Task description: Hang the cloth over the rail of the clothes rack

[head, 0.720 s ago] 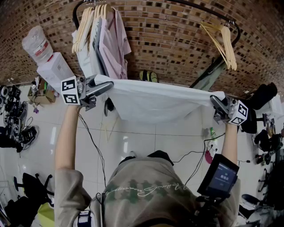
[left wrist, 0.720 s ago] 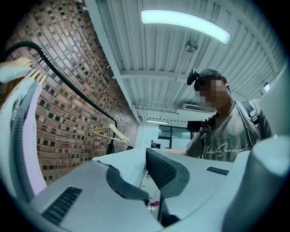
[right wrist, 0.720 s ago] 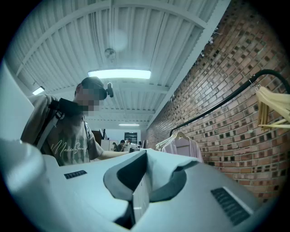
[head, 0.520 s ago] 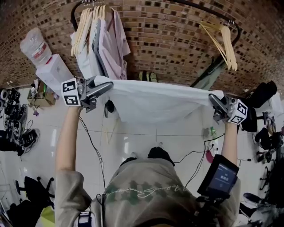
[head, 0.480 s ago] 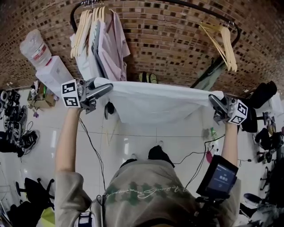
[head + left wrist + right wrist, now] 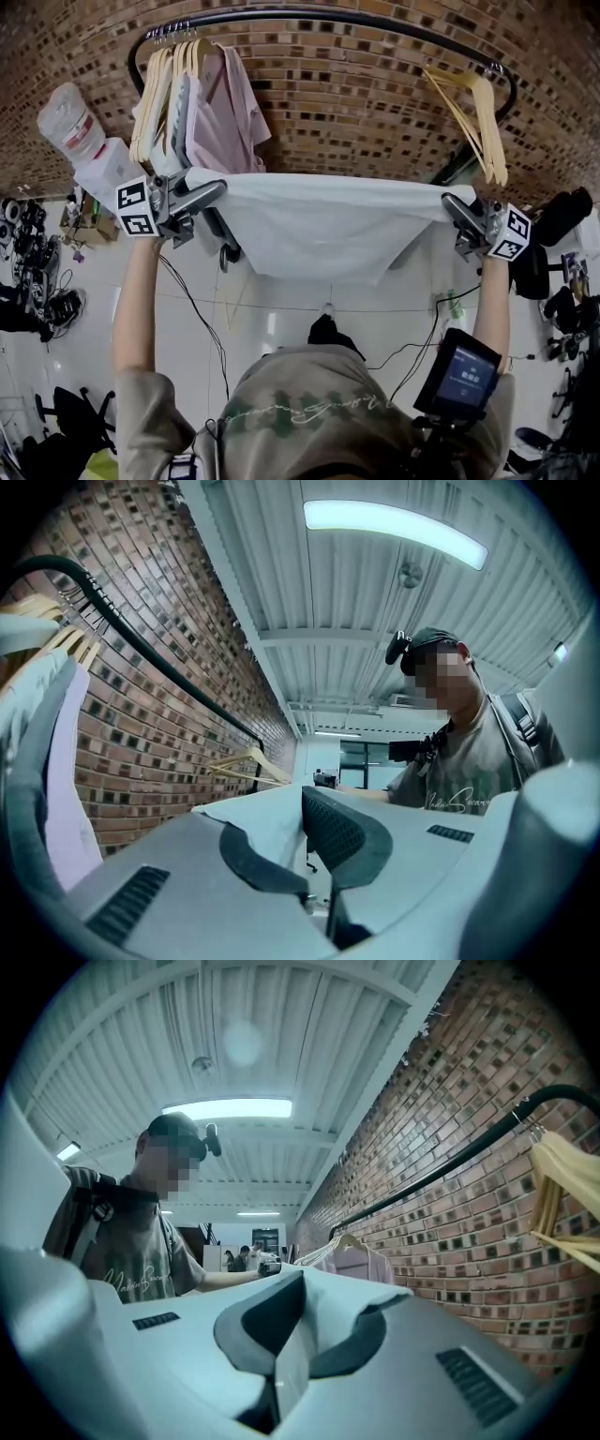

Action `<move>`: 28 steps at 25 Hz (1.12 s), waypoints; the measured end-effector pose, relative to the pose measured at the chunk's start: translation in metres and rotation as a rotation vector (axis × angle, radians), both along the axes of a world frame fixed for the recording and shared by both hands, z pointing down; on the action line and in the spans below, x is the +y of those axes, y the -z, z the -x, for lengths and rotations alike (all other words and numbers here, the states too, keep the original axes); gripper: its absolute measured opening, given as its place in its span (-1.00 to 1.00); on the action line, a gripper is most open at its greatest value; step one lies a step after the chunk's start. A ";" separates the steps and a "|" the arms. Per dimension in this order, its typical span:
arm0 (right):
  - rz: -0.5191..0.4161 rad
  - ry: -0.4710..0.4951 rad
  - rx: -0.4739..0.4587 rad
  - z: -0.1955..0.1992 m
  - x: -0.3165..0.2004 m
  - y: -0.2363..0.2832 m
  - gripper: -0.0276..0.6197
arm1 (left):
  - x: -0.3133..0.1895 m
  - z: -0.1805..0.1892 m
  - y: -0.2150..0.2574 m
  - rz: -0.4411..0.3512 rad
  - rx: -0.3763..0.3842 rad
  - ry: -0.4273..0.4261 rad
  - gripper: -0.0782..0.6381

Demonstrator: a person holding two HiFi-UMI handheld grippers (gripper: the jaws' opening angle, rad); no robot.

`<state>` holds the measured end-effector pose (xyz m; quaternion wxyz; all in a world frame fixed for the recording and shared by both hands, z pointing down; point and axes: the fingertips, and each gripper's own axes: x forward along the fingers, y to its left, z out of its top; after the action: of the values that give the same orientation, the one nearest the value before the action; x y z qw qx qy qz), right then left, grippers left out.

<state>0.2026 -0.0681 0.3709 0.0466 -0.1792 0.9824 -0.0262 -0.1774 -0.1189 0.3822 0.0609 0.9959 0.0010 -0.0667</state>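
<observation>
While the left tongs point(image 6: 218, 188) are clenching one corner of the white cloth point(image 6: 319, 225), the cloth is stretching taut across to the right tongs point(image 6: 450, 203), which are gripping its other corner; it is hanging in the air before the black rail point(image 6: 328, 16), not touching it.

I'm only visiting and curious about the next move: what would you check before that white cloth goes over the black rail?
1. Left claw shut on a corner of the white cloth: ok.
2. Right claw shut on the other corner: ok.
3. Cloth stretched wide between the two: ok.
4. Bare rail between the hung shirts and the empty wooden hangers: ok.
5. Cloth raised high enough to clear the rail: cannot tell.
6. Cloth draped over the rail: not ok, not yet done.
</observation>
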 end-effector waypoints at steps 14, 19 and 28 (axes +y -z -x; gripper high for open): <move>0.041 -0.008 0.025 -0.047 -0.123 0.051 -0.88 | -0.103 -0.048 0.052 0.016 -0.007 0.072 -0.76; 0.010 0.040 0.019 -0.058 -0.143 0.067 -0.88 | -0.107 -0.058 0.068 -0.038 -0.049 0.109 -0.76; -0.024 0.044 -0.038 -0.068 -0.170 0.091 -0.88 | -0.129 -0.065 0.103 -0.067 -0.010 0.063 -0.76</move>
<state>0.2703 -0.2378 0.2804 0.0668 -0.1563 0.9853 -0.0188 -0.1125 -0.2477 0.2796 0.0256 0.9973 -0.0287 -0.0633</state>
